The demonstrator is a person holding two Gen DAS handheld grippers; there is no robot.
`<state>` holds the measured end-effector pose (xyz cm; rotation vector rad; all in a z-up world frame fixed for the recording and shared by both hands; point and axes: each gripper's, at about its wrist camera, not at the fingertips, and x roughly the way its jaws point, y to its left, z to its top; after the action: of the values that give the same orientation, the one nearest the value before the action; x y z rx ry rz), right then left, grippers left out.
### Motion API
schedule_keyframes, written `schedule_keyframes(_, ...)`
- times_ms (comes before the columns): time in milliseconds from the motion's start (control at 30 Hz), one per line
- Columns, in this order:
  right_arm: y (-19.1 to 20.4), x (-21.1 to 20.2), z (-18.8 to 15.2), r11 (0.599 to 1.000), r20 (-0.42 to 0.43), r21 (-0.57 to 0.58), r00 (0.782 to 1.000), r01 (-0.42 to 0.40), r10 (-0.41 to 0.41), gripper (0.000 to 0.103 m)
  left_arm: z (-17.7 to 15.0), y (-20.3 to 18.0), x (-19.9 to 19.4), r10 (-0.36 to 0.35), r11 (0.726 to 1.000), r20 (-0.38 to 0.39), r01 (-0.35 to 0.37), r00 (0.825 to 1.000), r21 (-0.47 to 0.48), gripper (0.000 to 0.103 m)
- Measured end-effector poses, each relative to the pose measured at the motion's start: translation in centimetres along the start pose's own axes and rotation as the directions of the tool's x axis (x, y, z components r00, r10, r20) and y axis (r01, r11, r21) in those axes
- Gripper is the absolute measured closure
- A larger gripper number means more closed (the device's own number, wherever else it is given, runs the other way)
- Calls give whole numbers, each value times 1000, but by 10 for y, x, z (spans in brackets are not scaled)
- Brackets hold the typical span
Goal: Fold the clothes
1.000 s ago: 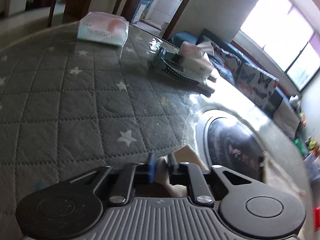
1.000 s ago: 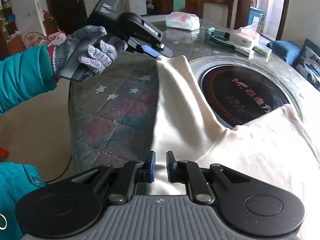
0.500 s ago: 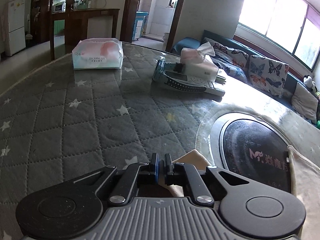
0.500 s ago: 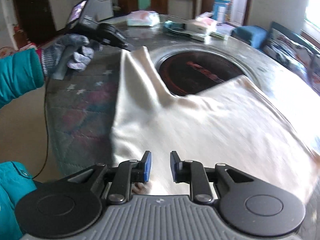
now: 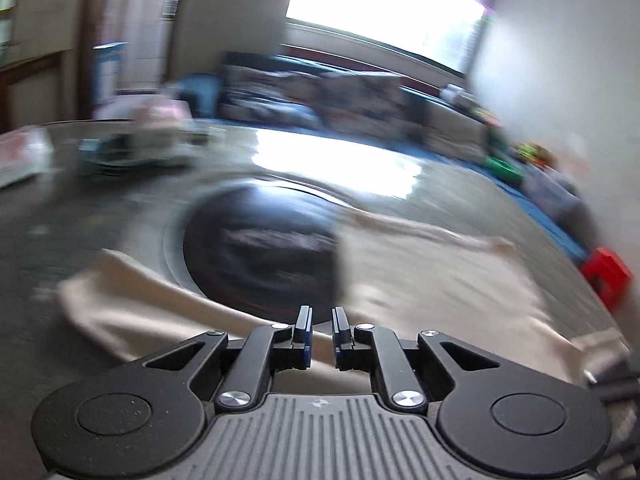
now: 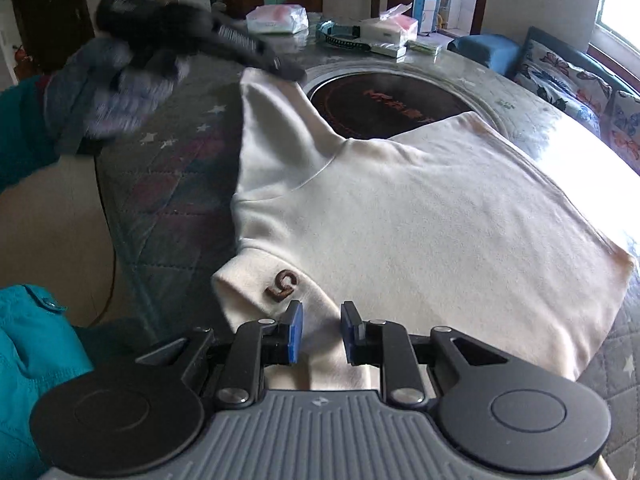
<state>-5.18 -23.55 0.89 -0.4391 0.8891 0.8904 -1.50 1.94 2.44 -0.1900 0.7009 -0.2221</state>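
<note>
One cream shirt (image 6: pixel 400 216) lies on the quilted round table (image 6: pixel 168 200), two empty grippers narrowly parted, left gripper (image 5: pixel 321 330) at ten o'clock of right gripper (image 6: pixel 321 332), a sofa (image 6: pixel 568 76) behind.

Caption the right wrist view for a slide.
Open right gripper hovers over a cream knit sweater spread on the round table.

shirt (image 6: pixel 420 216): soft matt cream cloth | table cover (image 6: pixel 168 200): quilted fabric | hotplate (image 6: pixel 384 108): glossy black glass
</note>
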Motion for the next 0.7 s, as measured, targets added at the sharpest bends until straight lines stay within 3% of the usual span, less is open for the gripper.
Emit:
schedule_keyframes(100, -3, -12, -6, 999, 26, 26, 999, 25, -25, 83, -13, -27, 8, -90, 995, -32, 91, 995, 47, 82)
schedule_keyframes(267, -2, -12, -20, 998, 9, 52, 1000, 24, -25, 83, -36, -63, 23, -169, 974, -109, 183, 980, 131, 69)
schedule_keyframes(333, 0, -13, -25, 998, 10, 56, 1000, 19, -19, 83, -44, -74, 25, -161, 971, -123, 180, 979, 158, 58)
schedule_keyframes(500, -7, -34, -34, 993, 59, 110, 997, 39, -46, 83, -60, -86, 23, -128, 960, -110, 151, 986, 236, 51)
schedule_keyframes(700, -8, -32, -53, 986, 54, 154, 996, 68, -77, 83, -73, -100, 19, -89, 931, -72, 109, 993, 348, 46)
